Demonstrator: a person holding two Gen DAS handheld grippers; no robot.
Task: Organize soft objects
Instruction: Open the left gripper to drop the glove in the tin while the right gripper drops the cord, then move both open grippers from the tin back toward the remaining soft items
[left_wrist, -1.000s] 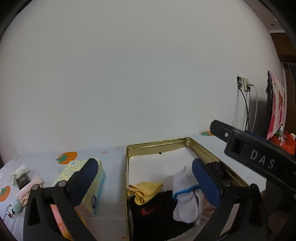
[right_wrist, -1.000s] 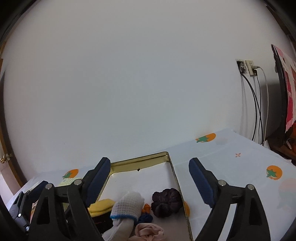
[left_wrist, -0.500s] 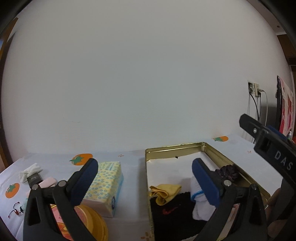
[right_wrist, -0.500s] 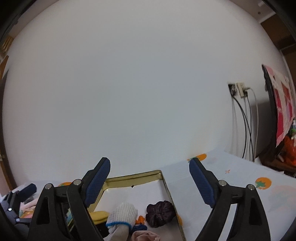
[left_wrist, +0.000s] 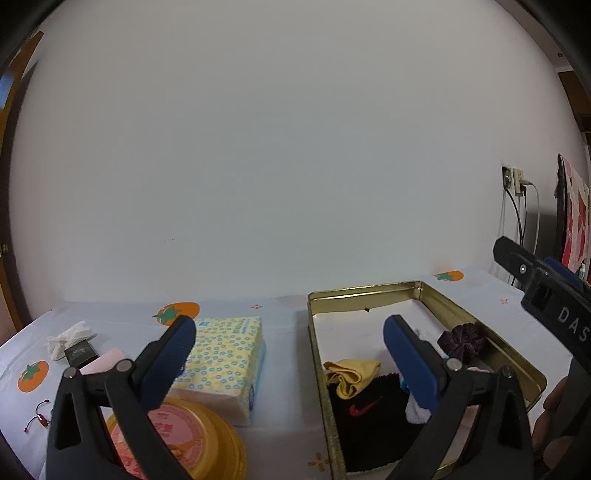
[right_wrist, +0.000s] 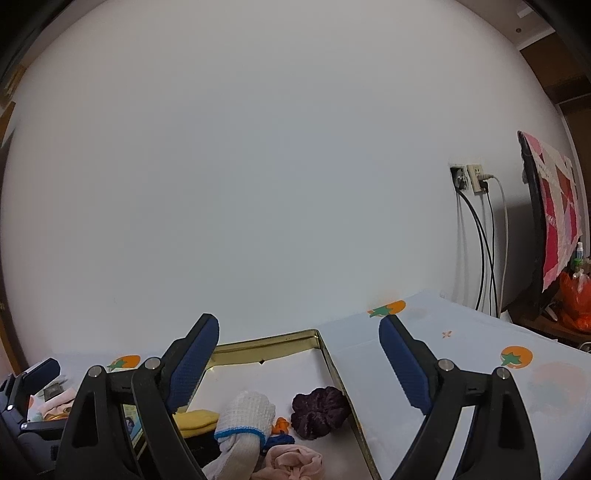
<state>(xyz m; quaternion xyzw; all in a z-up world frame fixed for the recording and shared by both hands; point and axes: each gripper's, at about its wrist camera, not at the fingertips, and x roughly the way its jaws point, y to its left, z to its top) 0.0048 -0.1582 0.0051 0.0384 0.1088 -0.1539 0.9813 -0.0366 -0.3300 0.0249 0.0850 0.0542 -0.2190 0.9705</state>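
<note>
Both grippers are hanging raised above the table with their blue pads spread wide and nothing between them: the left gripper is released and empty, and so is the right gripper. The gold tin is lying on the tomato-print tablecloth with its long axis running away from the cameras toward the wall, and it is already holding a yellow cloth, a black sock, a white sock, a dark purple scrunchie and a pink cloth. Soft things are also lying outside the tin, at the far left of the table: a pale pink folded cloth and a white lacy piece, with a small dark packet touching them. They are sitting to the left of the left gripper and a little ahead of it, beyond the tissue box and the round yellow lid, well apart from the tin. The left gripper is plainly the nearer one, while the right gripper is hovering over the tin's right wall, so the reach to the left is probably falling to the left hand, which will be needing to swing around the tissue box
</note>
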